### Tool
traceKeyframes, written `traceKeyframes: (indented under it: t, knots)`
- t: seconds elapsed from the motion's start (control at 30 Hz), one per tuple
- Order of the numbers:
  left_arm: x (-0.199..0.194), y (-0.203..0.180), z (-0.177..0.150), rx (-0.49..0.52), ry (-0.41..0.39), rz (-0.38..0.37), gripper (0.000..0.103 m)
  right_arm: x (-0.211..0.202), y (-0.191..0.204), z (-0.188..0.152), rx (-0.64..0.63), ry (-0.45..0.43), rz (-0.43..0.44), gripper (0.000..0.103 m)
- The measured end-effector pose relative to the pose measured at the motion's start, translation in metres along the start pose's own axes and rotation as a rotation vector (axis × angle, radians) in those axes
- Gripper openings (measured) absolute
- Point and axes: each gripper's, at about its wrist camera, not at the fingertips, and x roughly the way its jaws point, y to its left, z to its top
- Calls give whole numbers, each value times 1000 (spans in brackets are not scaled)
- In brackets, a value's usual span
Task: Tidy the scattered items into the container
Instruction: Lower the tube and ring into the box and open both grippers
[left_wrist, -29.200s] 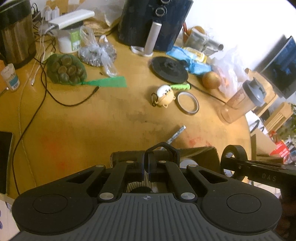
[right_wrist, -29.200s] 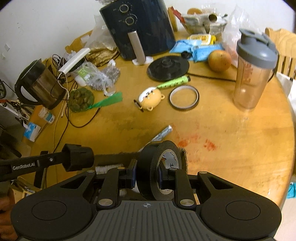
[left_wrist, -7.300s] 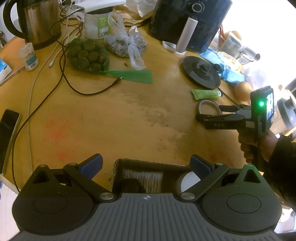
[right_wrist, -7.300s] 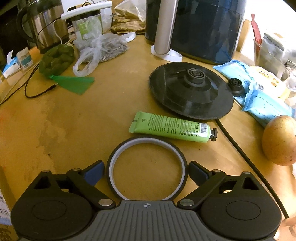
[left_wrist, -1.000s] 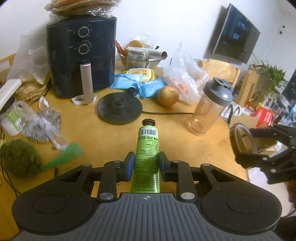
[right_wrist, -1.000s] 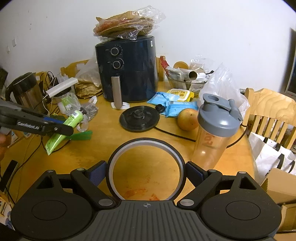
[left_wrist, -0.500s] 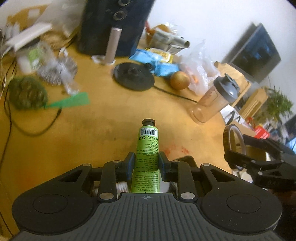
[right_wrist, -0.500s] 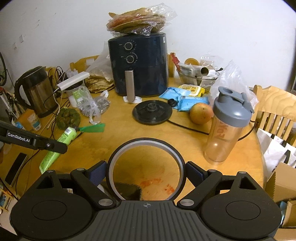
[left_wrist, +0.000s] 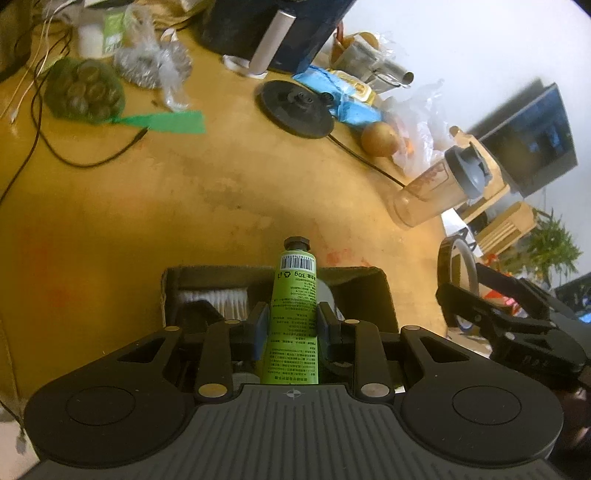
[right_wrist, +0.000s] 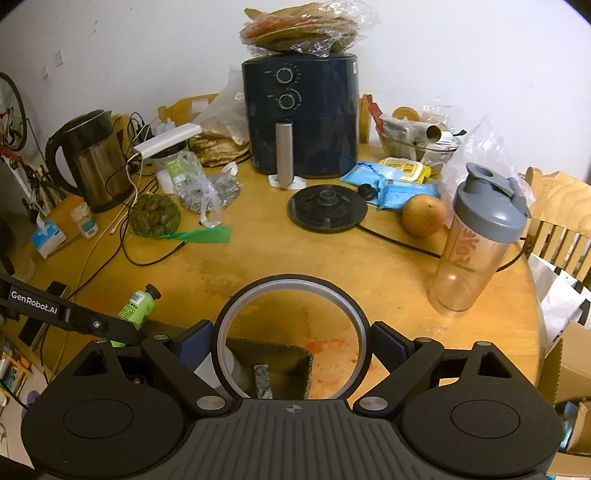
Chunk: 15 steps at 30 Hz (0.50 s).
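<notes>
My left gripper (left_wrist: 291, 325) is shut on a green tube (left_wrist: 294, 295) with a black cap, held cap-forward over the open cardboard box (left_wrist: 356, 275) at the table's near edge. Inside the box I see something white and ribbed, plus dark items. My right gripper (right_wrist: 291, 339) is shut on a wide grey-and-black tape ring (right_wrist: 258, 291), its blue pads pressing the ring's sides. Through the ring, the box (right_wrist: 291, 354) lies just below, with a small grey stick inside. The tube (right_wrist: 138, 302) and left gripper appear at the left of the right wrist view, the ring (left_wrist: 458, 266) at the right of the left wrist view.
On the round wooden table stand a shaker bottle (right_wrist: 476, 243), a black kettle base (right_wrist: 327, 206) with its cord, a round fruit (right_wrist: 424, 215), a dark air fryer (right_wrist: 303, 118), a green net bag (right_wrist: 157, 216), a kettle (right_wrist: 92, 158) and loose cables. A wooden chair (right_wrist: 557, 210) is at the right.
The left gripper has rolled and come down toward the table's near edge, so the tube now hangs over the box. The right gripper has drifted with the ring until the box shows beneath it.
</notes>
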Motion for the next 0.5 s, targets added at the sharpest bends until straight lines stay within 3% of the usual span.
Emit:
traceKeyframes:
  t: [0.03, 0.17, 0.23, 0.5]
  knots:
    - [0, 2, -1, -9, 2, -6, 29, 0, 1, -1, -4, 5, 2, 92]
    - [-5, 4, -6, -16, -23, -18, 61, 2, 4, -4, -14, 21, 9, 92]
    - [-8, 2, -6, -2, -37, -15, 68, 3, 6, -4, -24, 31, 20, 92]
    - [-20, -6, -10, 97, -106, 84, 74, 7, 13, -5, -43, 52, 54, 92]
